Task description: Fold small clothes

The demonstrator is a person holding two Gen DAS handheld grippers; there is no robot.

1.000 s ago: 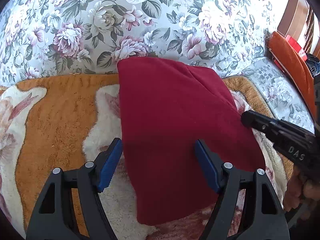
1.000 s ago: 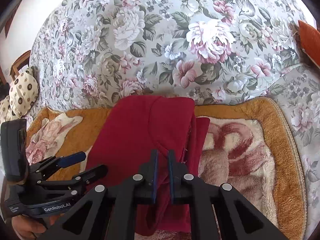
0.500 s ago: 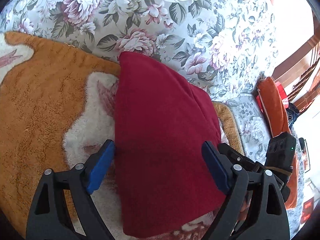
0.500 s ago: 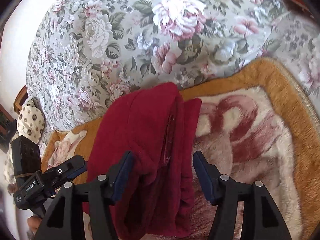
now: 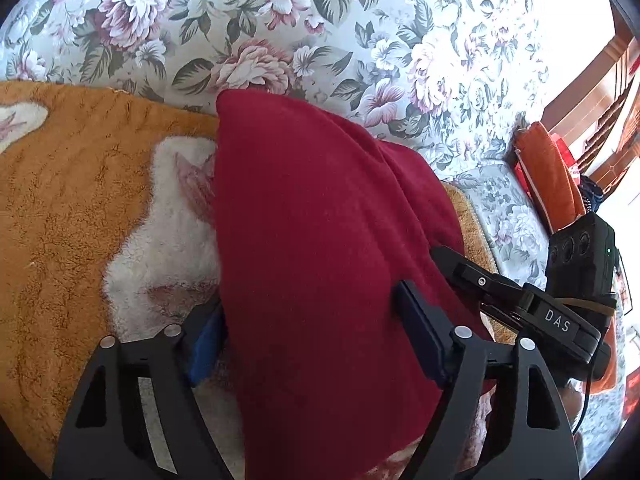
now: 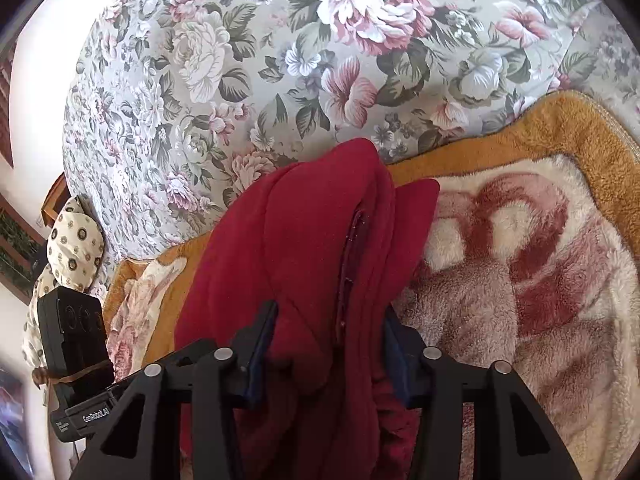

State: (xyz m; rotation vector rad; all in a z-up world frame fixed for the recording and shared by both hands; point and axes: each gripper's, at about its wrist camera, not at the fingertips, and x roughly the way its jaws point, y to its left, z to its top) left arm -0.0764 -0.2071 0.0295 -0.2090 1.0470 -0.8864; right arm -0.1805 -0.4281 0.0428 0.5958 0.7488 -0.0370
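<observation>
A dark red garment lies folded on a fleecy orange and cream blanket. My left gripper is open, its blue-padded fingers straddling the garment's near part; the left pad is partly hidden under the cloth edge. In the right wrist view the same red garment shows layered folds and a seam. My right gripper is open, its fingers on either side of the thick folded edge. The right gripper also shows in the left wrist view at the garment's right side.
A floral sofa back rises behind the blanket. An orange cushion lies at the far right. A spotted pillow sits at the sofa's left end. The left gripper's body shows at the lower left of the right wrist view.
My right gripper was shut on the garment's folded edge, then opened and now straddles it. Both grippers have moved in closer over the cloth.
</observation>
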